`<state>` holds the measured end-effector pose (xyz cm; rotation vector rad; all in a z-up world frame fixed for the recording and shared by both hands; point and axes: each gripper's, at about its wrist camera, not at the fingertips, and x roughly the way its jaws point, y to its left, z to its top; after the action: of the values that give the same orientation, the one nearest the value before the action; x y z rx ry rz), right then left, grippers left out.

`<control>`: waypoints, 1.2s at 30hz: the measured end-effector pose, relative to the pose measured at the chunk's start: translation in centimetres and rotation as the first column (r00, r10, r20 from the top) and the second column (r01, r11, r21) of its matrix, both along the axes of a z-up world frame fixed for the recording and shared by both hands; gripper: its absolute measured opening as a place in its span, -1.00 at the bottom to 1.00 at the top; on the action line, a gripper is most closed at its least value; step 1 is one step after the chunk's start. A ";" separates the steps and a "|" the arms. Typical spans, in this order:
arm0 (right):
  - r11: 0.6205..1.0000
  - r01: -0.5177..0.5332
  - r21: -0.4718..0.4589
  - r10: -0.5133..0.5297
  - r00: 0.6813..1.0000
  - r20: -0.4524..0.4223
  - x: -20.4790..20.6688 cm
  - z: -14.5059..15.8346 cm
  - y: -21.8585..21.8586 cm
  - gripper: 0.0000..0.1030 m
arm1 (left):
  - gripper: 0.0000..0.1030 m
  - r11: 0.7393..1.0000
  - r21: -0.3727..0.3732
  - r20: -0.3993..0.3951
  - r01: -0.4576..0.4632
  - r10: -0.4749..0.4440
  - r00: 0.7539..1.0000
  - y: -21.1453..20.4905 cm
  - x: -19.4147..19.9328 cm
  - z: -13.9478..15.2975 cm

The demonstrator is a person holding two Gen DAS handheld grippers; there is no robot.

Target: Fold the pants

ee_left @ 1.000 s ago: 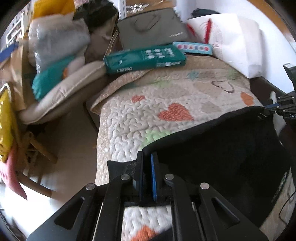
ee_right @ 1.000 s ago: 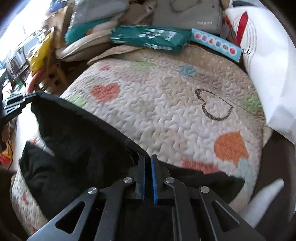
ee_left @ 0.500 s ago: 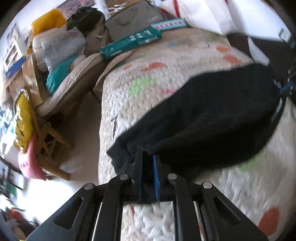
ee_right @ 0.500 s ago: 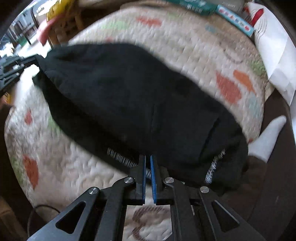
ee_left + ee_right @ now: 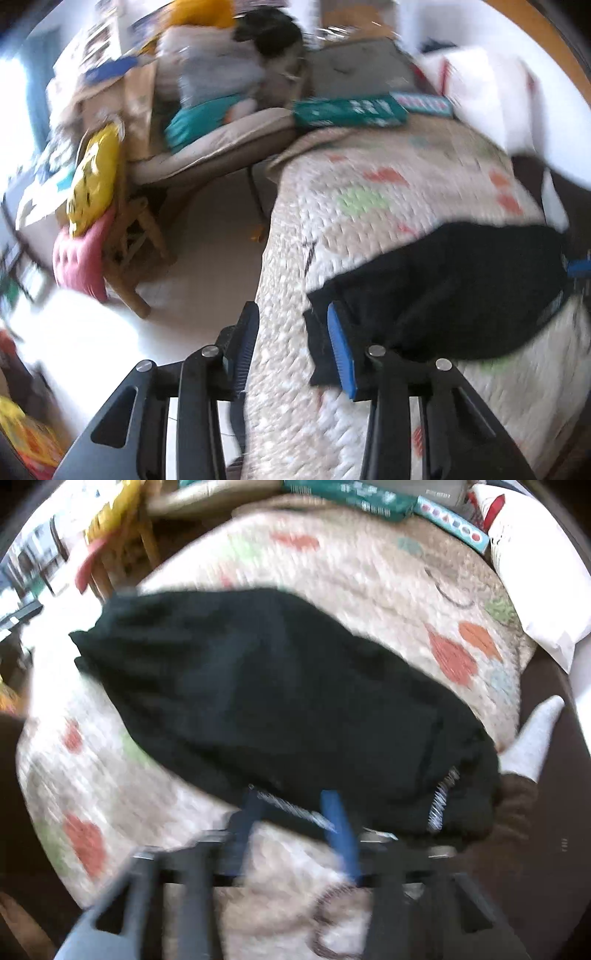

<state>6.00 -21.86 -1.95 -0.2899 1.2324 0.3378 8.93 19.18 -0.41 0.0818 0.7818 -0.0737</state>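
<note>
The black pants (image 5: 280,701) lie folded on the heart-patterned quilt (image 5: 369,576); they also show in the left wrist view (image 5: 443,291). My left gripper (image 5: 293,343) is open at the pants' left end, its right finger against the black cloth, its left finger over the bed's edge. My right gripper (image 5: 295,812) is open at the pants' near edge, where a striped waistband (image 5: 295,812) shows. Both views are blurred by motion.
A green package (image 5: 347,110) and a toy box (image 5: 424,105) lie at the head of the bed beside a white pillow (image 5: 535,572). A cluttered chair (image 5: 207,147) and a wooden stool (image 5: 133,254) stand left of the bed. A white sock (image 5: 532,734) lies at the right.
Both grippers have opened and let go of the pants, which now rest folded on the quilt. Both grippers have pulled back a little.
</note>
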 end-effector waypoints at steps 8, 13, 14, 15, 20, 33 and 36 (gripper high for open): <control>0.984 -0.170 0.062 0.162 0.980 0.117 1.0 1.0 11.3 0.16 | -0.25 0.959 -0.129 -0.085 -0.253 0.243 0.966 1.1 4.0 -3.1; 0.940 -0.315 0.134 0.294 0.943 0.155 2.7 2.0 19.5 0.14 | -0.25 0.846 -0.228 -0.135 -0.482 0.463 0.876 9.2 3.2 -4.2; 0.929 -0.342 0.139 0.319 0.934 0.160 3.2 1.8 21.6 0.14 | -0.25 0.823 -0.246 -0.136 -0.513 0.494 0.858 10.4 3.0 -4.0; 0.924 -0.356 0.141 0.333 0.929 0.160 3.4 1.5 23.4 0.14 | -0.25 0.792 -0.271 -0.132 -0.547 0.532 0.836 11.7 2.7 -3.7; 0.898 -0.439 0.034 0.430 0.892 0.139 2.6 -2.0 31.5 0.34 | -0.23 0.716 -0.310 -0.087 -0.625 0.634 0.769 14.2 1.2 -2.4; 0.962 -0.273 0.019 0.271 0.959 0.082 4.2 -4.7 34.2 -0.60 | -0.19 0.613 -0.414 -0.074 -0.673 0.714 0.696 16.3 -0.4 -1.2; 0.974 -0.204 0.101 0.200 0.978 0.053 5.4 -5.4 34.6 -0.44 | -0.13 0.598 -0.427 -0.076 -0.679 0.724 0.686 16.5 -0.5 -1.3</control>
<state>11.40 12.69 -7.32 -0.3305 1.1410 0.5685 8.40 35.72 -1.69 -0.6525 0.6265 0.5247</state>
